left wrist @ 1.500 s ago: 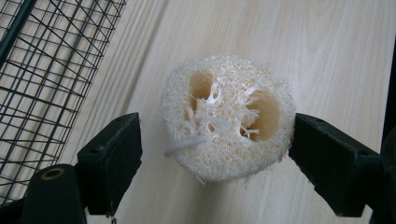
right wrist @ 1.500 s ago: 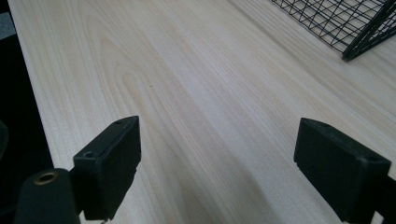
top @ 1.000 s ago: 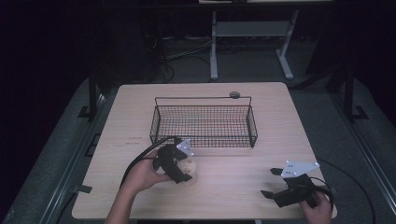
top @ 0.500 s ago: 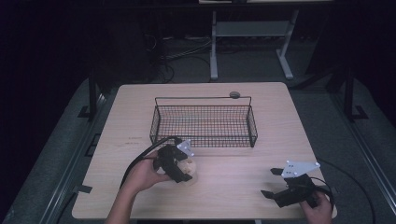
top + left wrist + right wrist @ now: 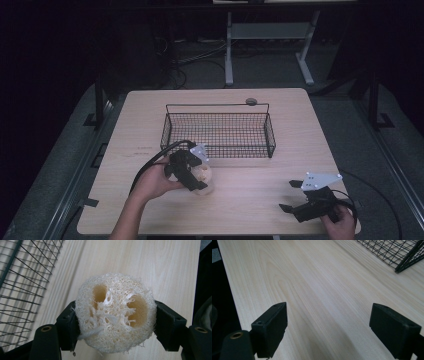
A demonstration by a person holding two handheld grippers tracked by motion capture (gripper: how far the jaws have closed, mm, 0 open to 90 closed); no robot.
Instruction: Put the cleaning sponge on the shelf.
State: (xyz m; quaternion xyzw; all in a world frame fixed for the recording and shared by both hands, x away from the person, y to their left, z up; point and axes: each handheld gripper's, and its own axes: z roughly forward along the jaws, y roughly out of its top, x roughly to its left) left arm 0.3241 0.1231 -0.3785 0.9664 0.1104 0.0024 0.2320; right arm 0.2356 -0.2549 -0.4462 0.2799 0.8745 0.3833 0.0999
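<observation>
A pale, fibrous loofah sponge with two large holes sits between the black jaws of my left gripper, which is shut on it from both sides. In the high view the loofah and the left gripper are just in front of the wire basket's near left corner, low over the table. My right gripper rests near the table's front right edge, pointing left. Its jaws stand wide open with only bare wood between them.
A black wire basket stands in the middle of the light wooden table, and nothing shows inside it. Its mesh appears at the left of the left gripper view and the top right of the right gripper view. A small round grey object lies behind the basket.
</observation>
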